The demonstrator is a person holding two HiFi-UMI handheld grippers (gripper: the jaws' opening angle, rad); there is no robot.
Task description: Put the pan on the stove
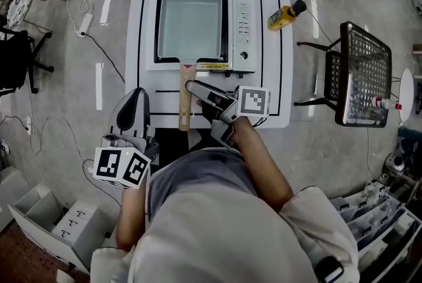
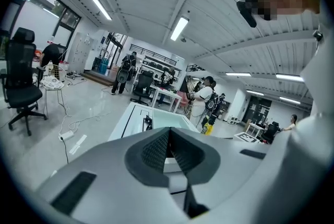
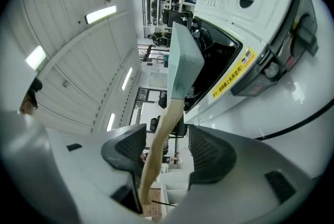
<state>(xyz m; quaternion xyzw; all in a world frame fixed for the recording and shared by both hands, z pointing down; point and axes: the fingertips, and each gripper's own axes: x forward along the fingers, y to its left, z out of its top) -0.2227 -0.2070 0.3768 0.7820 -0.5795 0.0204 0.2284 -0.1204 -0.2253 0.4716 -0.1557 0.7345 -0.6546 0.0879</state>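
A square pale-teal pan (image 1: 191,24) sits on the white portable stove (image 1: 242,31) at the middle of the white table (image 1: 270,90). Its wooden handle (image 1: 184,100) reaches back toward the table's near edge. My right gripper (image 1: 196,94) lies level at that handle, open, with one jaw on each side. In the right gripper view the handle (image 3: 159,134) runs between the pads of the right gripper (image 3: 167,152), close to the left one and apart from the right one, up to the pan (image 3: 185,61). My left gripper (image 1: 137,100) hangs off the table's near left corner, shut on nothing (image 2: 168,152).
A yellow tool (image 1: 285,14) lies on the table right of the stove. A black mesh chair (image 1: 362,74) stands to the right, a black office chair (image 1: 16,57) to the left. Cables run over the floor. White boxes (image 1: 59,222) sit at the lower left.
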